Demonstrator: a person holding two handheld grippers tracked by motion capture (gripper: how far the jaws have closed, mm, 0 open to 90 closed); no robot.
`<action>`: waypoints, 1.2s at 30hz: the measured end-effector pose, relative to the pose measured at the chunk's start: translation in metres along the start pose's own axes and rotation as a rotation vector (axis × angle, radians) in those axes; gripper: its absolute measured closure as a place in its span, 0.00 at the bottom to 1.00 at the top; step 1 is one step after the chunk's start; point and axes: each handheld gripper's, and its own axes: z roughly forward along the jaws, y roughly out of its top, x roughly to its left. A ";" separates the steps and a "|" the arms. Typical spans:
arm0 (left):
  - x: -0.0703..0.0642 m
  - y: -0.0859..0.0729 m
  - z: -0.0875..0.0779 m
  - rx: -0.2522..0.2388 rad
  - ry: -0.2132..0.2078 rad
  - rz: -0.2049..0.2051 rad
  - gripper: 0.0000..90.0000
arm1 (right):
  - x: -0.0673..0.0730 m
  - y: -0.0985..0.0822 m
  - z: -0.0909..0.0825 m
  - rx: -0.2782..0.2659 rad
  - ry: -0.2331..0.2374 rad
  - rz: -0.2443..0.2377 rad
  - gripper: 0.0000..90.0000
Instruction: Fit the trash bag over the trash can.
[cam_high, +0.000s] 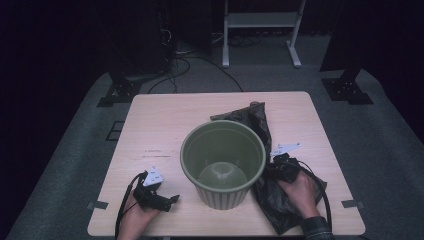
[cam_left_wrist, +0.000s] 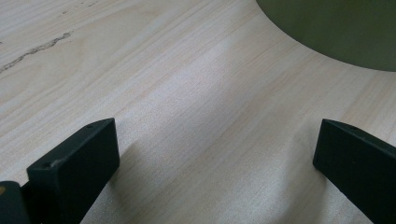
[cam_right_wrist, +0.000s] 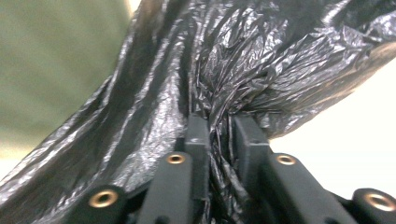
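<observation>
Bag (cam_right_wrist: 243, 60) pinched in right gripper (cam_right_wrist: 223, 126) (crumpled).

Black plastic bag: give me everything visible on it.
The black plastic bag is thin, glossy, crinkled film, lying slack and bunched on the wooden table, on the person's right of the green ribbed bin. It runs from the far side of the bin toward the near table edge and lies against the bin's wall. The right gripper is shut on a gathered fold of it, film pinched between both jaws. No print or tear is visible, and I cannot tell where its opening is.
</observation>
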 end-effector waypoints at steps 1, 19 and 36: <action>0.000 0.000 0.000 0.000 0.000 0.000 0.00 | 0.000 -0.002 -0.001 0.000 0.017 -0.006 0.89; 0.000 0.000 0.000 0.001 0.002 0.001 0.00 | 0.015 -0.015 -0.018 0.047 0.136 -0.001 0.41; 0.000 0.000 0.000 0.001 0.002 0.000 0.00 | 0.036 0.003 0.008 0.051 -0.016 0.006 0.18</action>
